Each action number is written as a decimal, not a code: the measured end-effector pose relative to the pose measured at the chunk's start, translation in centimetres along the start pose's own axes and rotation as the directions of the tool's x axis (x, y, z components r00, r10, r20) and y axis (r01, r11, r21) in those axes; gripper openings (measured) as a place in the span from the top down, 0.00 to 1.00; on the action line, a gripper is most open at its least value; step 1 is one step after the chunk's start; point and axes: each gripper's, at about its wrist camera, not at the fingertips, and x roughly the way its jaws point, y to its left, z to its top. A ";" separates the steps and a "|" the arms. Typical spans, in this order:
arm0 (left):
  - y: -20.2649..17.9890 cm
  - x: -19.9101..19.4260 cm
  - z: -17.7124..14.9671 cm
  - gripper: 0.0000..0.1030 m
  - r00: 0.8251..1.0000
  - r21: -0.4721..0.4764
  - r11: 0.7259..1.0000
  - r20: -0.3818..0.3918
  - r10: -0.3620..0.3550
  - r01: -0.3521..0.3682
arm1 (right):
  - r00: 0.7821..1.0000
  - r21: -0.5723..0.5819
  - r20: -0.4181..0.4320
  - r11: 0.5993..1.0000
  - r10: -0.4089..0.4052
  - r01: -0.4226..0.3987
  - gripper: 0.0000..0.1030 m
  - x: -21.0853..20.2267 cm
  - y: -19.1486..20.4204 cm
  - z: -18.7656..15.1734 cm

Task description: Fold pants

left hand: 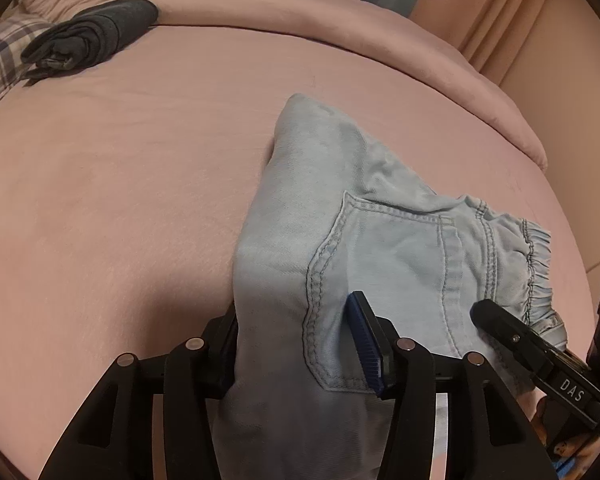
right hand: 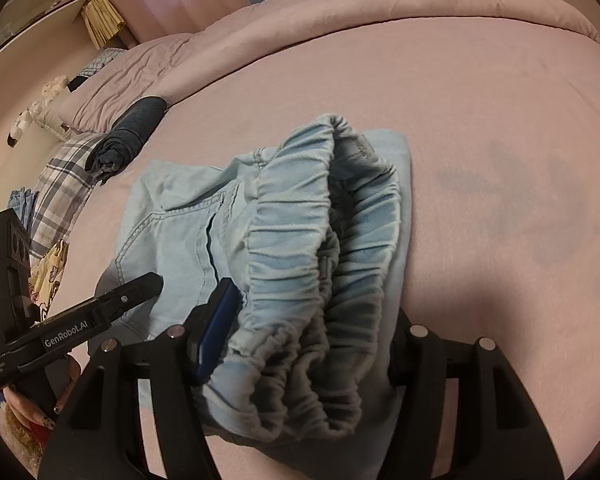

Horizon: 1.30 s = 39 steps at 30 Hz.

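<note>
The pants [left hand: 380,240], pale blue denim, were seen lying folded on the pink bed [left hand: 120,200], and both claws were set over them. The left claw [left hand: 300,352] was parted, with a fold of the cloth lying between its fingers; the blue pad [left hand: 366,344] of one finger was seen standing clear above the back pocket [left hand: 384,280], so the cloth was not being pinched on that side, while the other finger was half hidden against the fold's edge. The right claw [right hand: 300,344] was likewise parted, and the bunched elastic waistband [right hand: 320,260] was draped between its fingers, its blue pad [right hand: 216,332] being just beside the gathered cloth; whether that pad was touching could not be told. Each claw was caught in the other's view, just beside its neighbour, with the left claw to the right claw's left. A hand [right hand: 32,408] was glimpsed under the left claw's handle. Well ahead of both claws and to their left, a dark rolled garment [left hand: 96,36] was seen beside a plaid cloth [right hand: 64,188] near the bed's head.
</note>
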 end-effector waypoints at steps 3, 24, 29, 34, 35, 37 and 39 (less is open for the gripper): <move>0.1 -0.4 -0.5 0.44 1.000 -0.001 1.000 -0.005 0.014 -0.014 | 1.000 -0.008 -0.005 1.000 -0.029 0.029 0.34 -0.2 0.3 -0.2; -2.8 -11.7 -3.8 0.17 0.987 0.043 0.994 0.130 0.094 -0.100 | 0.943 -0.041 0.239 0.968 -0.231 0.247 0.07 -11.7 2.8 -1.2; -3.3 -13.6 -4.4 0.15 0.975 0.035 0.992 0.197 0.108 -0.117 | 0.915 -0.064 0.323 0.959 -0.242 0.276 0.05 -14.5 4.2 -1.6; -4.2 -13.9 -4.8 0.15 0.968 0.048 0.987 0.208 0.141 -0.154 | 0.902 -0.071 0.359 0.957 -0.240 0.282 0.05 -15.9 4.9 -1.9; -4.2 -14.0 -4.9 0.15 0.969 0.048 0.988 0.206 0.136 -0.149 | 0.901 -0.072 0.362 0.956 -0.241 0.285 0.05 -16.1 5.0 -2.0; -4.4 -14.2 -5.1 0.15 0.968 0.047 0.988 0.213 0.137 -0.150 | 0.898 -0.073 0.365 0.954 -0.246 0.292 0.05 -16.2 5.1 -2.0; -4.5 -14.7 -5.2 0.15 0.965 0.045 0.988 0.226 0.136 -0.149 | 0.895 -0.076 0.365 0.951 -0.255 0.301 0.05 -16.2 5.3 -2.1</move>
